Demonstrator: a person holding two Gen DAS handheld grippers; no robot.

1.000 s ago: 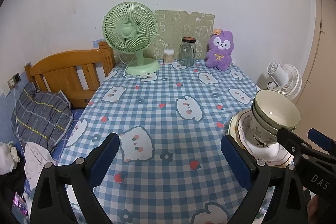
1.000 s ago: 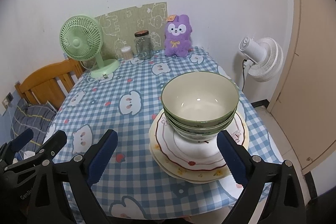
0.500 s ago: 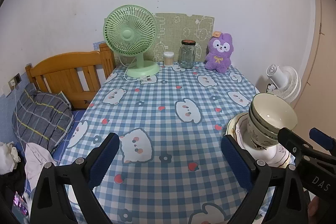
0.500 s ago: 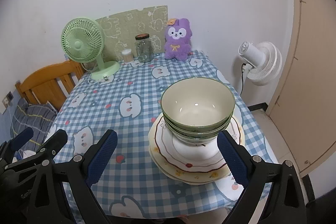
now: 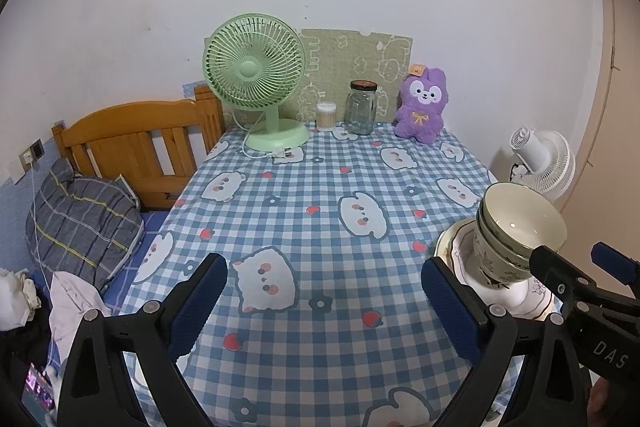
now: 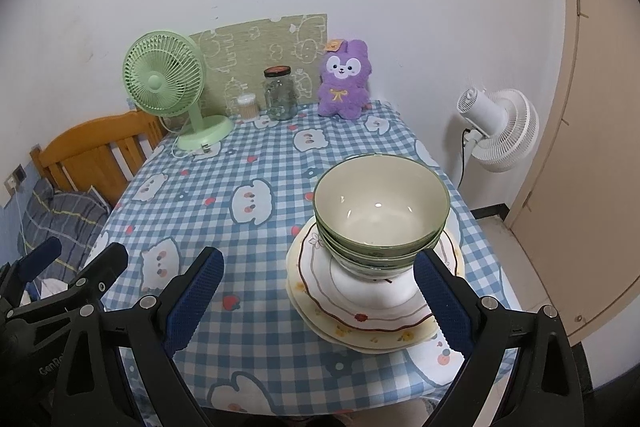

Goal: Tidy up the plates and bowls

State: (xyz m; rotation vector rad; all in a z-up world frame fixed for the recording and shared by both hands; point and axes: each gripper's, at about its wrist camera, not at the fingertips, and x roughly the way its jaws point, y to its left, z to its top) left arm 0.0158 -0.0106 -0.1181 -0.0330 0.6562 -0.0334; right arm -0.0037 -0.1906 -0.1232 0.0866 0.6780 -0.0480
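A stack of green-rimmed bowls (image 6: 380, 215) sits nested on a stack of plates (image 6: 360, 311) near the table's front right corner. The same bowls (image 5: 520, 227) and plates (image 5: 456, 251) show at the right in the left wrist view. My right gripper (image 6: 320, 301) is open and empty, held above the table just in front of the stack. My left gripper (image 5: 324, 307) is open and empty over the table's front middle, left of the stack. The right gripper's fingers (image 5: 568, 279) show at the right edge of the left wrist view.
The table has a blue checked cloth (image 5: 320, 211). At its far edge stand a green desk fan (image 5: 256, 83), a cotton-swab pot (image 5: 326, 115), a glass jar (image 5: 362, 107) and a purple plush rabbit (image 5: 424, 107). A wooden bed frame (image 5: 136, 147) is left, a white floor fan (image 6: 500, 127) right.
Both grippers have pulled back and up from the table, so the stack and the table look smaller. Both stay open and empty. The dishes have not moved.
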